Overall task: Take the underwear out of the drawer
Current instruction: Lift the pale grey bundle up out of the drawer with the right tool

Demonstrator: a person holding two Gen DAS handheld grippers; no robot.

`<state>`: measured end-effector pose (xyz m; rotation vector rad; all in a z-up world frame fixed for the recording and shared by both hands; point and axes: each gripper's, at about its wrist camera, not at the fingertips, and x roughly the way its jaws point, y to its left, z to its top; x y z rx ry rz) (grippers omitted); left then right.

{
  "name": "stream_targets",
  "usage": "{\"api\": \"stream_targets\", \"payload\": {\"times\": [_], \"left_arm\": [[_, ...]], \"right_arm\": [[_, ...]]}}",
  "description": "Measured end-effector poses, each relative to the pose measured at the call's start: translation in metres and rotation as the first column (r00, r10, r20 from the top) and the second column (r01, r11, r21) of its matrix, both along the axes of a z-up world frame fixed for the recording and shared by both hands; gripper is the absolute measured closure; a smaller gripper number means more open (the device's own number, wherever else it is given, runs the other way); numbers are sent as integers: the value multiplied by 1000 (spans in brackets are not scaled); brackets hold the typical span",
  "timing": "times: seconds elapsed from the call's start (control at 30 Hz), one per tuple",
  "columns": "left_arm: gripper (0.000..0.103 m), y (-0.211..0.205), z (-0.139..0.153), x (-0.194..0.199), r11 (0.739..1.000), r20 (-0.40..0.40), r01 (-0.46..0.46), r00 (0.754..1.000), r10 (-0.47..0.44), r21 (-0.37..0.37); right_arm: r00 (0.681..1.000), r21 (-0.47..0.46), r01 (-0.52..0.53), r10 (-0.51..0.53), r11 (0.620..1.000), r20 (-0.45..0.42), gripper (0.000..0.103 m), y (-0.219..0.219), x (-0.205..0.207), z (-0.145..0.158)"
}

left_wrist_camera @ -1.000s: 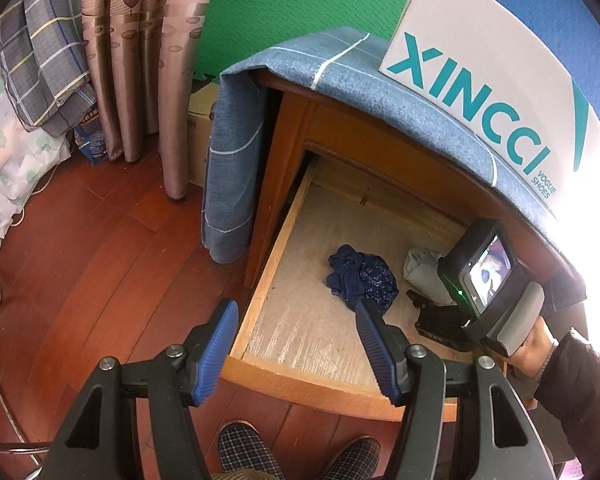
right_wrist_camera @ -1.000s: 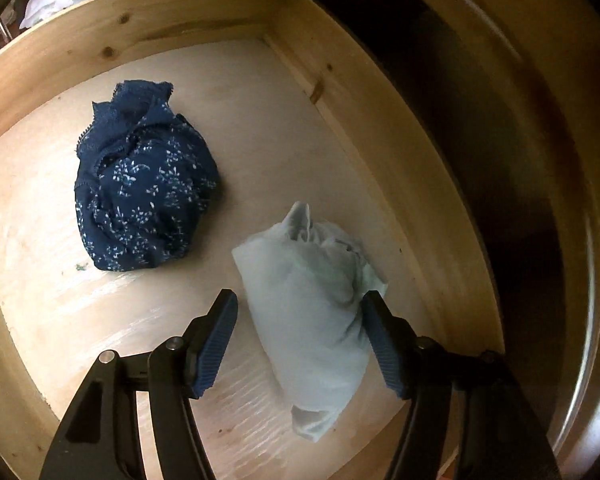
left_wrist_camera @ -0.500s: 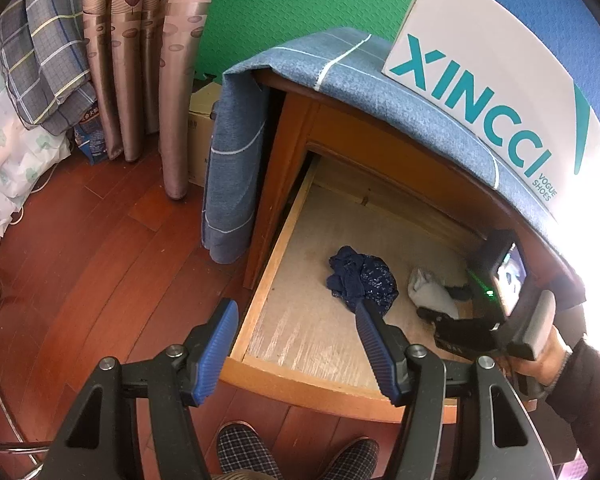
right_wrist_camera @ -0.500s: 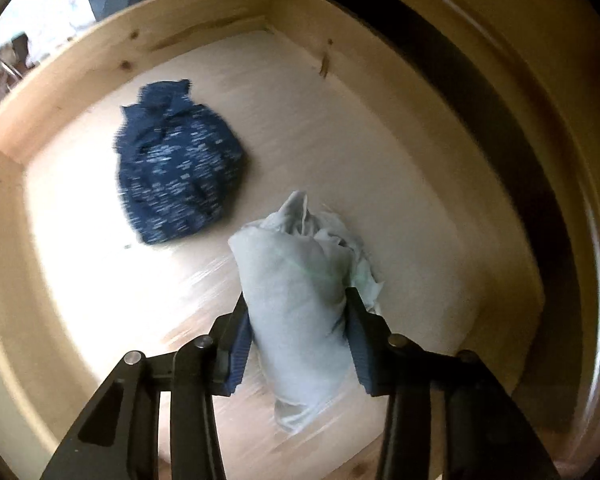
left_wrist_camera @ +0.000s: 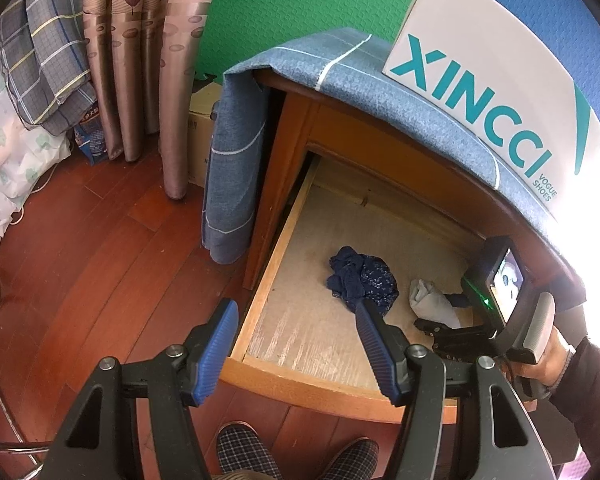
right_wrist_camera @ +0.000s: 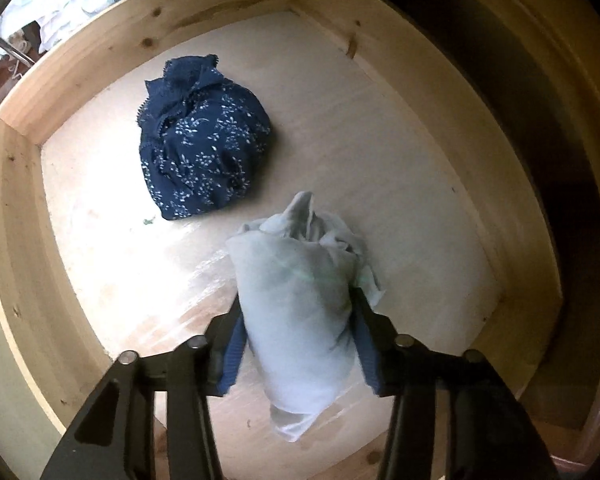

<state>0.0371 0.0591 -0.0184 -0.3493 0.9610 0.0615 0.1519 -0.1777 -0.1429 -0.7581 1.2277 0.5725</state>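
The wooden drawer (left_wrist_camera: 300, 386) stands pulled out of a nightstand. On its floor lies a balled navy floral underwear (right_wrist_camera: 204, 160) (left_wrist_camera: 362, 280). To its right is a rolled pale grey-white underwear (right_wrist_camera: 296, 312) (left_wrist_camera: 428, 300). My right gripper (right_wrist_camera: 298, 304) (left_wrist_camera: 440, 318) points steeply down into the drawer with both blue pads pressed on the pale roll's sides. Its jaws are opening slightly with the roll still between them. My left gripper (left_wrist_camera: 294, 308) hovers open and holds nothing above the drawer's front left corner, well apart from the navy bundle.
A blue cloth (left_wrist_camera: 236, 168) drapes over the nightstand top, and a white shoe box (left_wrist_camera: 480, 92) stands on it. Curtains (left_wrist_camera: 140, 60) hang at the left over a wooden floor (left_wrist_camera: 100, 260). Slippered feet (left_wrist_camera: 240, 452) stand below the drawer front. A person's hand (left_wrist_camera: 548, 360) holds the right gripper.
My right gripper's jaws came together onto the pale roll, and the gripper tipped further downward. The navy bundle and my left gripper stayed where they were.
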Motion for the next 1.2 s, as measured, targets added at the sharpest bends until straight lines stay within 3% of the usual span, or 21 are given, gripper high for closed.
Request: {"api": "stream_targets", "payload": {"times": [0.13, 0.4, 0.67, 0.93, 1.2], "left_arm": [[40, 0, 0, -1, 1000, 0, 0, 1000, 0, 0], [40, 0, 0, -1, 1000, 3, 3, 1000, -3, 2], [40, -3, 1, -3, 1000, 8, 8, 1000, -8, 13], [40, -2, 3, -3, 1000, 3, 9, 1000, -9, 9], [40, -6, 5, -4, 999, -3, 13, 1000, -13, 33]], "right_arm": [[1000, -22, 6, -6, 1000, -17, 68, 9, 5, 3], [999, -64, -7, 4, 998, -35, 70, 14, -22, 24], [989, 35, 148, -148, 988, -1, 70, -3, -56, 67], [906, 187, 417, -423, 890, -4, 70, -32, -82, 129], [788, 292, 585, -615, 757, 16, 70, -55, -95, 135]]}}
